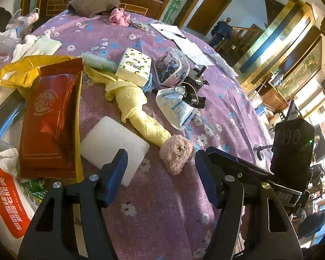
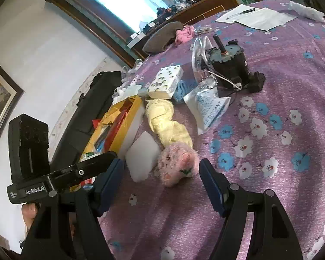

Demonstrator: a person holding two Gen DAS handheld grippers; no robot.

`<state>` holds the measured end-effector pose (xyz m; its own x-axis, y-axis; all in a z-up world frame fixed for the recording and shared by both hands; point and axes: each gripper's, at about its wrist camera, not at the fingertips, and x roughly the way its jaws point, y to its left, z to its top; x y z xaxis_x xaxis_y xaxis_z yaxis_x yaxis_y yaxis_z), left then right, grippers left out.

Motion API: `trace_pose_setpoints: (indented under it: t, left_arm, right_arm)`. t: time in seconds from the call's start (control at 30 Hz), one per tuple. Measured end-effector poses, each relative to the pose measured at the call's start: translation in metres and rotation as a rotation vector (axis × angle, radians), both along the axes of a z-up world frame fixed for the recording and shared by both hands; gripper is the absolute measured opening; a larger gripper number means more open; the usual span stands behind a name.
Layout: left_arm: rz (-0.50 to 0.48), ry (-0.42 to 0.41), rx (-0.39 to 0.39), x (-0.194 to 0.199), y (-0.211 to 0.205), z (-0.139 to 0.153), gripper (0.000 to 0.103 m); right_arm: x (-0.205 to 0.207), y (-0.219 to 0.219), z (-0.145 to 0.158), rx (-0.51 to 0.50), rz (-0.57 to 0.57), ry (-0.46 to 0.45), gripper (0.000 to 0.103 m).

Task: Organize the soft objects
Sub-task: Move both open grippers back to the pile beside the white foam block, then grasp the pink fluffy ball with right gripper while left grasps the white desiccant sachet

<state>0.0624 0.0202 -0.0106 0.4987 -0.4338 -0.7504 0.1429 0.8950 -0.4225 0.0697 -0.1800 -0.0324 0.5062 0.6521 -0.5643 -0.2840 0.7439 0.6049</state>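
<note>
A small pink plush toy (image 1: 177, 153) lies on the purple flowered cloth (image 1: 162, 205), touching the end of a rolled yellow towel (image 1: 138, 108). A white foam pad (image 1: 113, 147) lies left of the toy. My left gripper (image 1: 161, 171) is open, just short of the toy and the pad. My right gripper (image 2: 161, 177) is open and empty, with the plush toy (image 2: 177, 164) just ahead between its fingers. The yellow towel (image 2: 169, 123) and foam pad (image 2: 142, 158) also show in the right wrist view.
A tissue pack (image 1: 134, 66), a desiccant bag (image 1: 176, 108), a clear box (image 1: 171, 65) and a black device (image 2: 234, 65) lie behind. A yellow box with a red bag (image 1: 49, 119) stands left. A grey hat (image 1: 93, 4), pink cloth (image 1: 119, 17) and papers (image 1: 179, 36) lie far back.
</note>
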Motion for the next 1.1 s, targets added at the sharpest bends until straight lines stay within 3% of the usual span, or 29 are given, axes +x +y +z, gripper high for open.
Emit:
trace_pose_setpoints:
  t: [0.67,0.93,1.0,1.1]
  left_arm:
    - [0.001,0.019,-0.016,0.000,0.006,-0.007,0.065]
    - [0.004,0.023,-0.012,0.001,0.008,-0.010,0.065]
    - [0.009,0.024,-0.016,0.003,0.008,-0.010,0.065]
    - [0.003,0.020,0.000,0.008,0.007,-0.008,0.065]
  right_arm:
    - [0.004,0.001,-0.005,-0.042,0.005,0.022,0.072]
    - [0.023,0.021,-0.006,-0.120,0.033,0.009,0.071]
    - [0.027,0.029,-0.013,-0.157,0.046,0.031,0.067]
    - [0.025,0.033,-0.022,-0.196,0.027,0.035,0.048]
